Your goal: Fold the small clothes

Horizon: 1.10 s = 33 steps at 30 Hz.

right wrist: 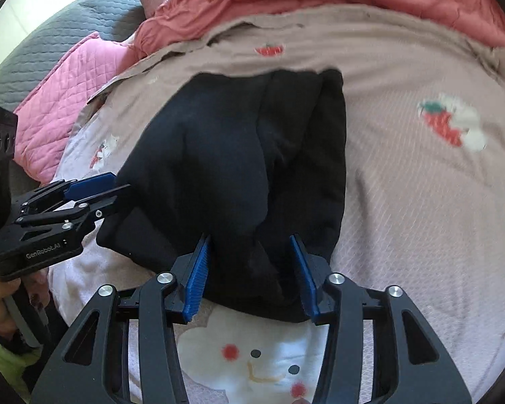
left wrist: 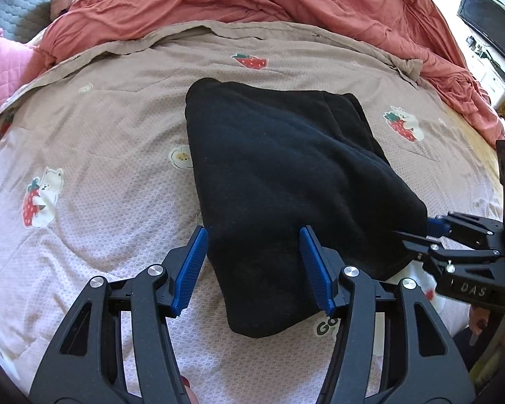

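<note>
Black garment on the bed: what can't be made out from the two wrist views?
- Black garment, both views: dark fabric swallows seams and layers, so its type and fold count are unreadable.
- Left tool, left wrist view: unclear whether the pads press the cloth or only straddle it.
- Right tool, right wrist view: same doubt; motion blur smears the bedspread prints.

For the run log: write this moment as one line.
stage: folding | item: black garment on printed blanket | left gripper: jaws astride near edge, grip unclear | right gripper: jaws astride near edge, grip unclear
</note>
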### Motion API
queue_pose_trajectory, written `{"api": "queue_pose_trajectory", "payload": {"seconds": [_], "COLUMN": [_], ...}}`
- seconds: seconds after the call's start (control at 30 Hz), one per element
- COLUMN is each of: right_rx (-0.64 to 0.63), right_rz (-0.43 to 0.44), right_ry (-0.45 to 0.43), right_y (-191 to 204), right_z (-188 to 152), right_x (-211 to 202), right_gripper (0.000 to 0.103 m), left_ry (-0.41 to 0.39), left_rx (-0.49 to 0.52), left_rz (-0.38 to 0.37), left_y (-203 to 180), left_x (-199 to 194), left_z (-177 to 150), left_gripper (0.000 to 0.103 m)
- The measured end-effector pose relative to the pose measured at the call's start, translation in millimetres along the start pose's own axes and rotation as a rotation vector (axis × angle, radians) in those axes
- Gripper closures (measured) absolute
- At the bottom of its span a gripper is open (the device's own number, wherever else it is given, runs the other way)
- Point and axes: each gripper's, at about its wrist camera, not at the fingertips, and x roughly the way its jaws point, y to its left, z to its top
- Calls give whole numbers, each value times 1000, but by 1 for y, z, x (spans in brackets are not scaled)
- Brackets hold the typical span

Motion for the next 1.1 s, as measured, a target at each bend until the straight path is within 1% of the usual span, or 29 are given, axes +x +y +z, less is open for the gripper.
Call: {"api": "queue_pose_trajectory", "payload": {"seconds": [0.03,0.07,0.1,0.2,0.27,0.33,0.4,0.43,0.5,0.53,0.57,0.6,0.63,0.67,0.7,0.77,0.83,0.87,0.97,1.1], "right_rx": [3,-7,-13,7,15,23,-5,-1,52,77,105,140,168,198,236,277,285,277,243,240], "right_rz": [27,50,70,81,6,-76,-111,-107,-52,-29,3,41,67,97,129,139,105,80,22,20], "right_ry": [1,-6,-14,-52,-30,56,86,80,55,40,12,-43,-87,-136,-192,-235,-232,-209,-154,-150], "right_y": [0,2,2,-6,-13,-16,-11,-11,-18,-21,-25,-30,-33,-37,-43,-48,-48,-46,-40,-39], "right_z": [-1,-1,-2,-5,-9,-12,-12,-13,-12,-11,-11,-9,-6,-4,-1,5,11,16,27,34], "right_x": [-4,-9,-15,-36,-36,-15,-5,-7,-15,-18,-25,-35,-43,-50,-57,-60,-54,-46,-25,-5], "right_gripper": [85,87,87,88,88,87,86,85,81,77,71,68,59,55,55,55,56,56,56,57], "left_ry": [2,3,2,-29,-32,-2,20,25,29,28,18,1,-19,-43,-58,-66,-44,-33,-22,-27], "left_rx": [-2,-5,-7,-8,8,12,17,21,16,7,0,5,18,35,47,71,85,89,130,157], "left_rz": [-2,-4,-4,-29,-30,-37,-27,-18,-14,-19,-17,-5,9,18,15,4,-8,-3,36,58], "left_y": [0,-1,-1,-5,-9,-10,-11,-12,-10,-8,-6,-6,-7,-10,-13,-19,-24,-26,-32,-35], "left_x": [0,0,-1,-11,-13,-4,5,9,13,13,9,4,-2,-8,-12,-14,-7,-3,5,7], "left_z": [0,0,1,1,0,-3,-5,-7,-10,-10,-9,-7,-6,-5,-3,-1,-1,-2,-7,-12], "left_gripper": [54,54,54,54,54,54,54,52,50,50,50,50,50,50,50,50,50,50,48,48]}}
